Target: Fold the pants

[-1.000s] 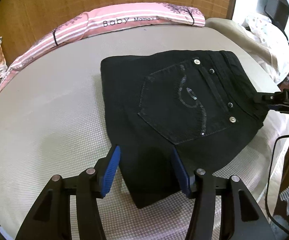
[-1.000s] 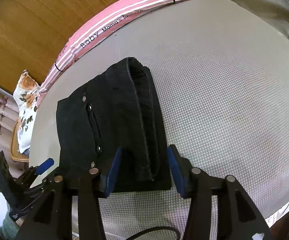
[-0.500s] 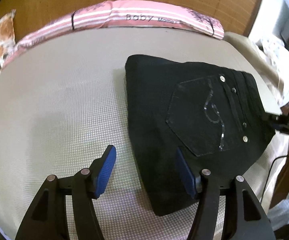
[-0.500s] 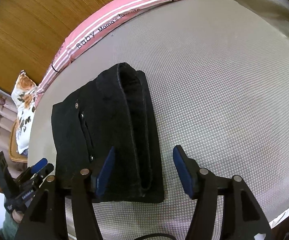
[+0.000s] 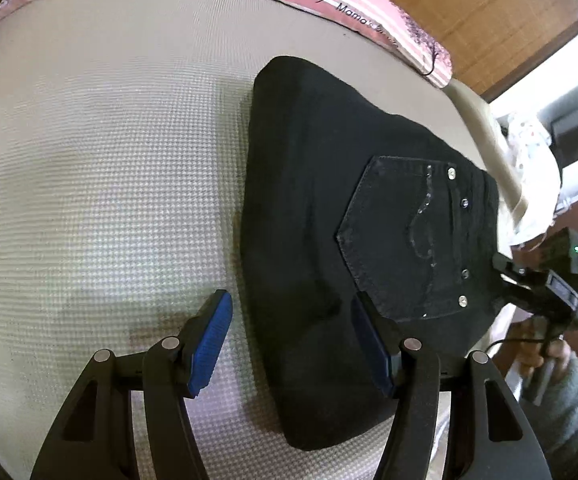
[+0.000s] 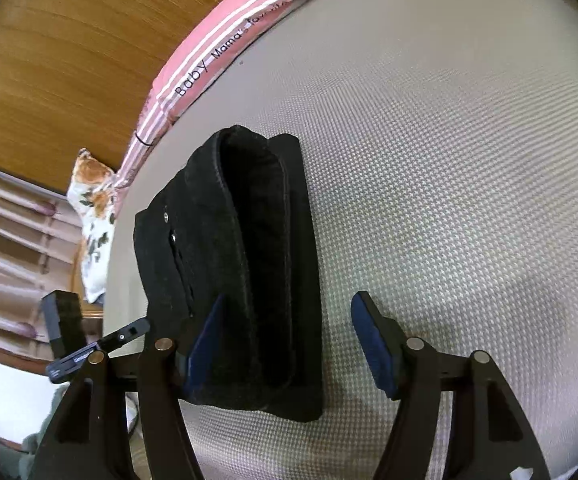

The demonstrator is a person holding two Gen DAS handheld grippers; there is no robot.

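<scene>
We are hovering both grippers with jaws apart, holding nothing: the left gripper (image 5: 289,340) and the right gripper (image 6: 285,340), whose jaws have just been opening, over the folded pants (image 5: 349,240) lying on the mattress (image 5: 109,180). A catching pad risks dragging the stack open.

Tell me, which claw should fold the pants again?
Probably the left claw: it is open astride the pants' folded edge. The right claw, also open, sits at the thick waistband end.
</scene>
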